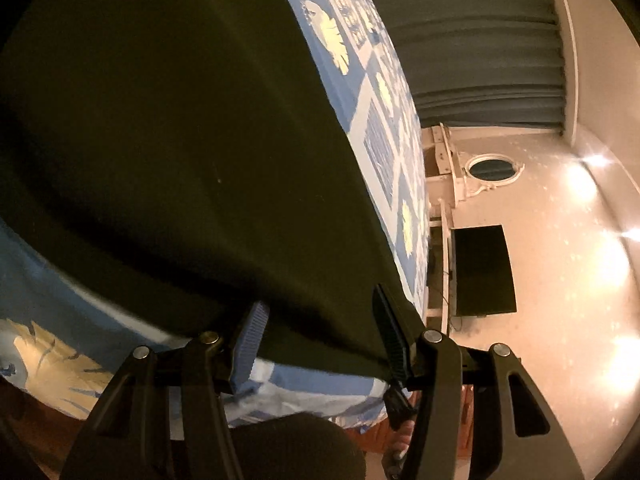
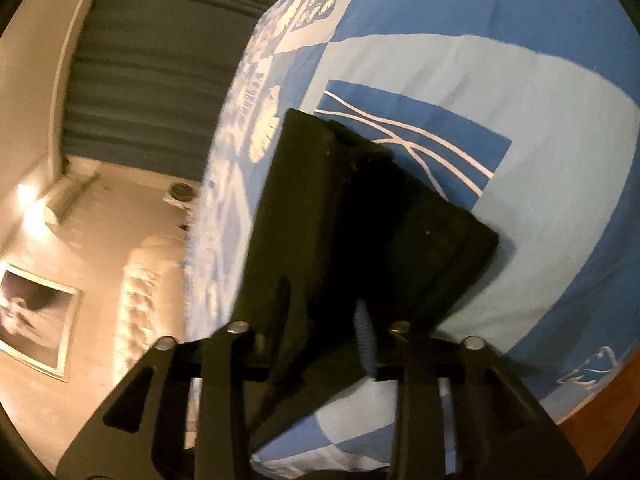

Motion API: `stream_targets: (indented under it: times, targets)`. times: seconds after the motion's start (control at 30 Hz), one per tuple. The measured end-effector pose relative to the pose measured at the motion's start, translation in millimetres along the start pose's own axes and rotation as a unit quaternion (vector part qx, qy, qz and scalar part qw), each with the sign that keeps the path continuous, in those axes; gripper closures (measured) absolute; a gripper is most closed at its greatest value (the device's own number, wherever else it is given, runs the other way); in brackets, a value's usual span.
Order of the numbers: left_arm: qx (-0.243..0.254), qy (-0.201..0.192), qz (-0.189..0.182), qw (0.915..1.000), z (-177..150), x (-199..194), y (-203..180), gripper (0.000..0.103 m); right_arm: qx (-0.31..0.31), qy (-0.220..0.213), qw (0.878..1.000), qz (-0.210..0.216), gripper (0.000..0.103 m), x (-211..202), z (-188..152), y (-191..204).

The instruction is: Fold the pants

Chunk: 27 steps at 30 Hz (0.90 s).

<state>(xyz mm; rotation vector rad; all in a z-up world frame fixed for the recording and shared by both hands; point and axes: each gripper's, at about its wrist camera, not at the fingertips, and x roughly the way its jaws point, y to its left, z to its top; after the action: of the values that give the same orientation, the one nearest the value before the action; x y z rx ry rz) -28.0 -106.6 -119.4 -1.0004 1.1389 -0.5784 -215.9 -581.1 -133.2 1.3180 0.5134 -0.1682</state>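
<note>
The pants are dark, near black, and lie on a bed with a blue patterned cover. In the left wrist view they fill most of the frame as a flat sheet. My left gripper has its jaws apart, with the near edge of the pants between the fingers. In the right wrist view the pants show folded layers, lifted at the near end. My right gripper has a fold of the pants between its fingers; how tightly it grips is hidden by the dark cloth.
The bed cover reaches past the pants on all sides. Beyond the bed are a dark curtain, a black screen, a round mirror, a framed picture and a wooden floor.
</note>
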Motion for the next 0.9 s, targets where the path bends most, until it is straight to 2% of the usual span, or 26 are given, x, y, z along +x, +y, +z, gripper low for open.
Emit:
stream_targets:
  times: [0.07,0.13,0.17,0.27,0.37,0.4,0.43,0.47,0.5,0.57,0.73,0.9]
  targets:
    - [0.002,0.008,-0.001,1.0000,0.4,3.5,1.6,0.052,0.004,-0.003,1.000,0.013,0.056,-2.2,1.4,-0.3]
    - [0.011,0.018,0.016,0.9996,-1.3,5.1,2.2,0.070,0.013,-0.012,0.999,0.029,0.043,-5.7,3.9,-0.1]
    - [0.014,0.025,0.026,0.9992,-2.0,8.9,1.7,0.083,0.011,-0.013,0.999,0.029,0.041,-7.8,5.4,1.4]
    - [0.007,0.029,0.023,0.9993,-2.7,11.4,11.0,0.088,-0.009,-0.016,1.000,0.001,0.040,-10.5,7.2,7.4]
    - [0.005,0.033,0.025,0.9991,-1.6,11.8,13.9,0.091,0.005,-0.036,0.999,0.012,0.040,-12.8,7.5,0.5]
    - [0.005,0.033,0.025,0.9991,-1.2,11.4,13.7,0.092,0.009,-0.036,0.999,0.004,0.049,-11.0,8.1,-2.7]
    - [0.007,0.033,0.027,0.9991,-0.4,12.1,12.7,0.093,0.005,-0.032,0.999,-0.008,0.065,-9.4,9.0,-3.6]
    - [0.011,0.032,0.028,0.9990,0.0,11.8,11.9,0.094,0.001,-0.030,0.999,-0.019,0.074,-8.5,9.7,-4.9]
    - [0.017,0.030,0.030,0.9989,0.1,10.4,10.0,0.095,0.007,-0.032,0.999,-0.027,0.090,-9.1,11.3,-7.8]
    - [0.027,0.026,0.029,0.9989,-0.2,4.6,6.1,0.095,0.013,-0.042,0.999,-0.022,0.094,-15.0,10.5,-9.5]
    - [0.072,0.008,0.018,0.9972,-5.1,-7.0,-19.8,0.095,-0.048,-0.062,0.996,-0.031,0.096,-38.7,11.4,15.9]
    - [0.063,0.025,0.019,0.9975,-9.2,-5.9,-14.4,0.095,-0.048,-0.065,0.995,-0.065,0.096,-52.6,12.2,1.7]
